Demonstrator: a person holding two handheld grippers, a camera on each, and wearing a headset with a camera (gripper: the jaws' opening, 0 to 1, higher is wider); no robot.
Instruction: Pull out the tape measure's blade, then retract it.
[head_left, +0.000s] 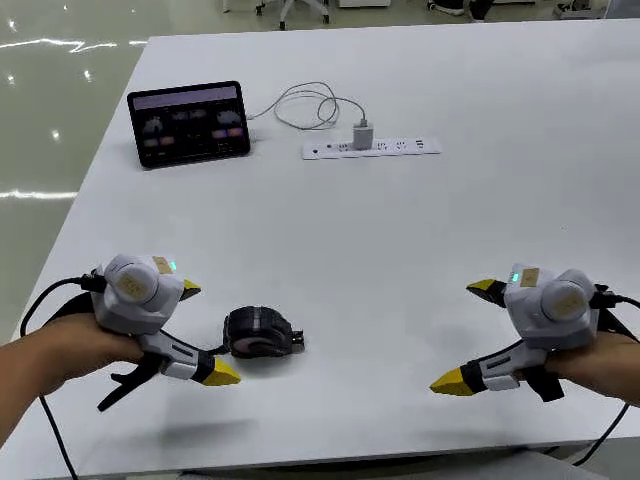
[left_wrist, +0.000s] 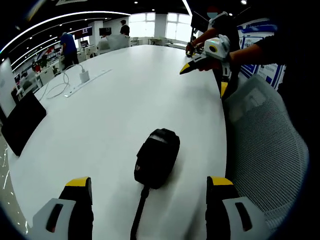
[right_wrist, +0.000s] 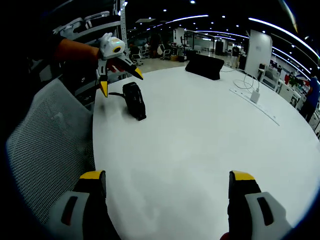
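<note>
- Head view, item one: tape measure, black case, lying on the white table just ahead of the left gripper, in line with the gap between its yellow-tipped jaws and apart from both tips.
- Left gripper: jaws spread wide, nothing held. A hand grasps it from behind and it points across at the right gripper.
- Right gripper: jaws equally wide, nothing held. It is hand-held, points back toward the left gripper, and sits well apart from the tape measure.
- Left gripper view: a dark strap runs from the case back between the jaws, its end cut off at the bottom edge.
- Beyond both grippers: tablet, propped upright; power strip with charger plugged in; looped cable.
- Hard to make out: the blade's hook, at the case end facing the right gripper, is too small to tell.
</note>
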